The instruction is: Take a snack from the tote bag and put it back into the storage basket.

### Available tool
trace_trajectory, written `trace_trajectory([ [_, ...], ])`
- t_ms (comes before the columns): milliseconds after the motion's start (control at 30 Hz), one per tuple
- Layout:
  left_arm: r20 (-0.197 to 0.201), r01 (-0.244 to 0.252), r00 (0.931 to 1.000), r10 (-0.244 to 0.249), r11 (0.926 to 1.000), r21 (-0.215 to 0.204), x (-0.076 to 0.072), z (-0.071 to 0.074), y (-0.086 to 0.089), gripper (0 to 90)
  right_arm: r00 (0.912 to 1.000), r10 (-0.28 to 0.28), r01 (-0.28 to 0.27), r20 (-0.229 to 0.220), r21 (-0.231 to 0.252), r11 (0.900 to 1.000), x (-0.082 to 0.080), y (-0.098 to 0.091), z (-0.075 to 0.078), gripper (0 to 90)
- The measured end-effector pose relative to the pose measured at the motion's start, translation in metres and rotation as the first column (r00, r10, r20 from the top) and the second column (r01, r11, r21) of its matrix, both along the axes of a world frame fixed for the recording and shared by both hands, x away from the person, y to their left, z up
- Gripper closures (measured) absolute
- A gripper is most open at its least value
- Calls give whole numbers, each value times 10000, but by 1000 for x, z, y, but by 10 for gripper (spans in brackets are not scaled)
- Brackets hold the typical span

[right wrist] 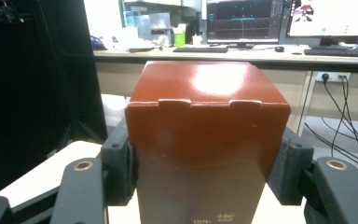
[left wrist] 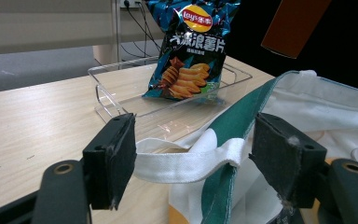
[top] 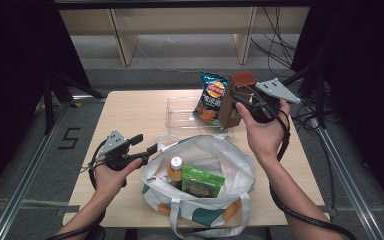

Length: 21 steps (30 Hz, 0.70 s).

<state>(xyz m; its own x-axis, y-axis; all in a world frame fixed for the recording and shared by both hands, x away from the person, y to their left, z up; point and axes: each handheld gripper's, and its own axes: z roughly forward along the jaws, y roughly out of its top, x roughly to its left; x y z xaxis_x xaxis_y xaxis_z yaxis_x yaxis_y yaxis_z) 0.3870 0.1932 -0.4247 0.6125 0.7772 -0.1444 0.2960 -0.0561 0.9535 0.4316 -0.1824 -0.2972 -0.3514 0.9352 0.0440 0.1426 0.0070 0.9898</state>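
Upper right of the frame, the right gripper (top: 240, 102) pinches a tall reddish-brown cardboard box (top: 234, 100) above the clear plastic tray (top: 180, 120); a loosened squeeze could drop it onto the blue crisp bag (top: 210, 97). The left gripper (left wrist: 193, 161), spread, straddles the white canvas tote bag's rim (left wrist: 186, 158).

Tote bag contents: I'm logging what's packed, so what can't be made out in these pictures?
- Bottle, high view: label too small, body sunk in the tote bag.
- Green packet, high view: print too small.
- Brown box, right gripper view: bottom edge cuts its printing.
- Bag interior, left gripper view: hidden behind its rim.

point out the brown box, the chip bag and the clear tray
brown box (right wrist: 205, 140), right gripper view, front face
chip bag (left wrist: 191, 56), left gripper view, printed front
clear tray (top: 180, 117), high view, bare floor
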Motion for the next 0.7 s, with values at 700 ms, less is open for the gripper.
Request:
trace_trajectory([
  [700, 28, 45, 10000, -45, 10000, -34, 0, -1, -1, 301, 9993, -319, 319, -188, -8, 9995, 20, 1, -11, 390],
])
